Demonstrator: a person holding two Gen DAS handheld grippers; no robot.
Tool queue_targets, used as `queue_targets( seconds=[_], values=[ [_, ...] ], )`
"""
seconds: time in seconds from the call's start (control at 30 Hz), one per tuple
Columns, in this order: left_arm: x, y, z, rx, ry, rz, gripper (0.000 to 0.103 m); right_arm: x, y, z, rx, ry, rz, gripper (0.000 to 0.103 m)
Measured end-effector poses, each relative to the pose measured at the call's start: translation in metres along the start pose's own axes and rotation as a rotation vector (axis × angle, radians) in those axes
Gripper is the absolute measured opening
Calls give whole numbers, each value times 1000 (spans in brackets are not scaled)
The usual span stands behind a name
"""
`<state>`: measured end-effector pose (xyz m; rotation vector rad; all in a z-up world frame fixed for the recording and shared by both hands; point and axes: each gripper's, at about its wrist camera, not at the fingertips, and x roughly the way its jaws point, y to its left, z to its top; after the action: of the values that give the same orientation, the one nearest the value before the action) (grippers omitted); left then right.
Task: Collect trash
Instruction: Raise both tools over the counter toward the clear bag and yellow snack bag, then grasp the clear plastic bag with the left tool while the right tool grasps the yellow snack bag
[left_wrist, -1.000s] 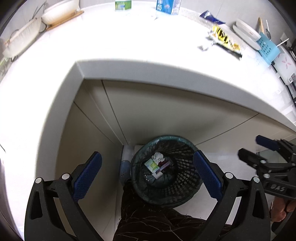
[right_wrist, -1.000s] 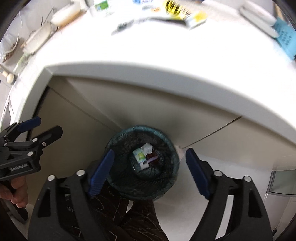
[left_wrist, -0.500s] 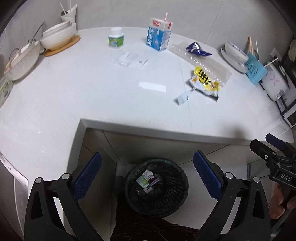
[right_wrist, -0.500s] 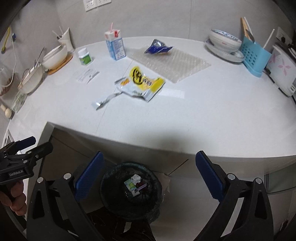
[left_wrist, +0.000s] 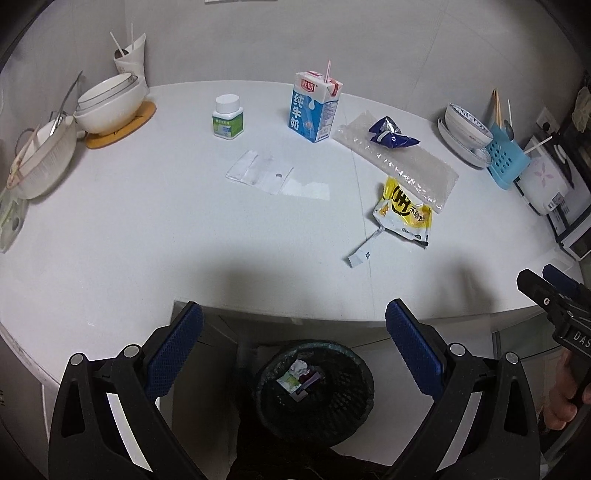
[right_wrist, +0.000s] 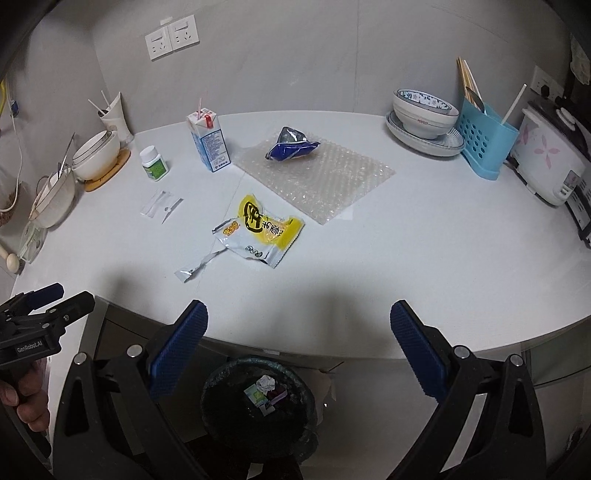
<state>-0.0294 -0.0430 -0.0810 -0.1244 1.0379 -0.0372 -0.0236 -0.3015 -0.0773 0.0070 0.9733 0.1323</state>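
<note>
We hold both the left hand-held gripper (left_wrist: 293, 345) and right hand-held gripper (right_wrist: 297, 341) wide open and empty above the trash bin (left_wrist: 314, 387) at lower centre, ready for the yellow snack wrapper (right_wrist: 258, 229) on the counter (right_wrist: 406, 258).

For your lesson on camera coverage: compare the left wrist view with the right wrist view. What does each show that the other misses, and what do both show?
Only the left wrist view shows the open right gripper at its right edge.

Only the right wrist view shows the white wall sockets, the white flowered rice cooker in full, and the open left gripper at its left edge.

Both show the white countertop, blue-and-white milk carton, yellow snack wrapper, blue crumpled wrapper lying on the clear bubble wrap sheet, and the dark mesh trash bin below the counter.
</note>
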Motion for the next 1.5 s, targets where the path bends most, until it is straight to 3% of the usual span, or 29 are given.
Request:
queue_targets(
  seconds=[0.4, 0.7, 1.17, 1.5],
  values=[
    [1, 10, 42, 23, -33, -4, 97, 4, 3, 37, 14, -21, -34, 95],
    [17, 24, 72, 24, -16, -8, 97, 15, 10, 62, 13, -9, -65, 95],
    [58, 43, 96, 21, 36, -16, 97, 42, 18, 80, 23, 32, -87, 95],
    [107, 55, 114, 35, 82, 35, 97, 90, 15, 89, 29, 118, -71, 95]
  ],
)
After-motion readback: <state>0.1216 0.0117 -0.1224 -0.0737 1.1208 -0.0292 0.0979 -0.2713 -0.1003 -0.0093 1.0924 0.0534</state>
